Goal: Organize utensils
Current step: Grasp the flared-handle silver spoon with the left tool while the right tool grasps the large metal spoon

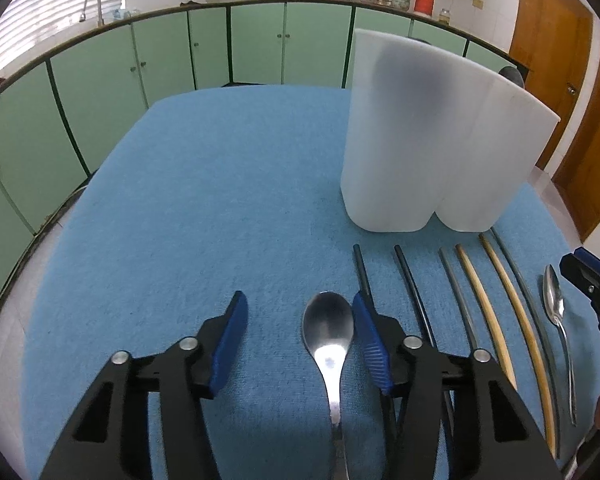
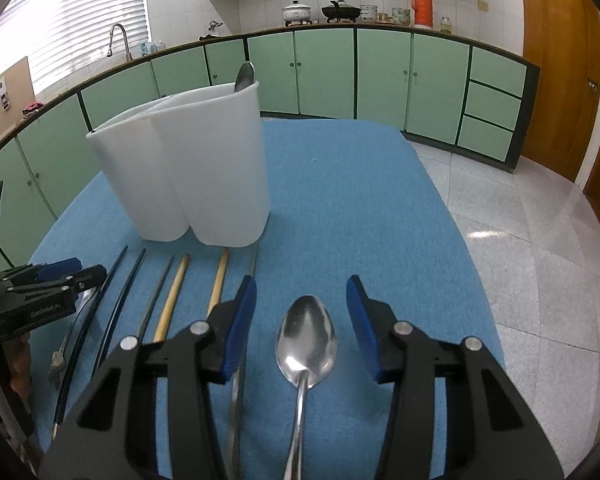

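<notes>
My left claw (image 1: pixel 300 320) straddles a spoon (image 1: pixel 328 332), jaws apart, one pad touching its bowl; my right claw (image 2: pixel 302 308) gapes around another spoon (image 2: pixel 306 336), gripping nothing.

Green cabinets (image 2: pixel 324 72), perhaps wooden door (image 2: pixel 556 72)

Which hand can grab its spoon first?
Probably the right. Its spoon lies centred between the open jaws of the right gripper. The left gripper also straddles a spoon, but that one sits off-centre, right against one jaw.
</notes>
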The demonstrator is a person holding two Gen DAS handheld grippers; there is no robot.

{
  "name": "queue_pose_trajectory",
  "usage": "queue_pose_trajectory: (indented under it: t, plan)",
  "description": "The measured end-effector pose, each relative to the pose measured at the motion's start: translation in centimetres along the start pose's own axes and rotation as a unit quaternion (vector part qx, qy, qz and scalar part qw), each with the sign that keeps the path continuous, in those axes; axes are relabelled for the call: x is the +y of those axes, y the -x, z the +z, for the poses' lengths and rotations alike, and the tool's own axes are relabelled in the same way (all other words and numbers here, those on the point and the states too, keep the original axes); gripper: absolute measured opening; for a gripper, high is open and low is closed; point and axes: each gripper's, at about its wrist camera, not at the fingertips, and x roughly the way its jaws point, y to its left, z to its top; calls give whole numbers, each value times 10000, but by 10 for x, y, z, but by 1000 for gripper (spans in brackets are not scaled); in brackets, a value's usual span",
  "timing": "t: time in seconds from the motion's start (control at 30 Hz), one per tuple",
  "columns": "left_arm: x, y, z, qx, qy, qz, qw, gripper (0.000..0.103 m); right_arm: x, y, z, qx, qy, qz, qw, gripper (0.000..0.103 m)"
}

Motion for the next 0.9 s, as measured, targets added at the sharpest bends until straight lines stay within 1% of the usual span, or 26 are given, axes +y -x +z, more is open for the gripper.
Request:
queue_pose_trajectory:
  t: [0.07, 0.17, 0.23, 0.4, 0.5, 0.7, 0.9]
  plan:
    - [1, 1, -1, -3, -18, -42, 10000, 46, 0, 0, 0, 0, 1, 0, 10000, 45]
    - [-1, 2, -1, -1, -50, -139, 9999, 35, -1, 0, 1, 27, 8, -24, 10000, 45]
    - [-1, 2, -1, -2, -46, -192, 9998, 26, -2, 0, 0, 53, -2, -36, 10000, 44]
    - [2, 5, -1, -33, 16, -341, 9994, 26, -7, 4, 1, 104, -34, -24, 9999, 42]
    - [6, 10, -2, -90, 18, -356, 9993, 26, -9, 7, 1, 147, -36, -25, 9999, 42]
    - [5, 20, -3, -229, -3, -375, 9990, 26, -12, 4, -5, 388, 22, 1, 9992, 42]
    - [5, 23, -4, -286, -10, -365, 9989, 26, -7, -11, -4, 620, 99, 68, 9980, 42]
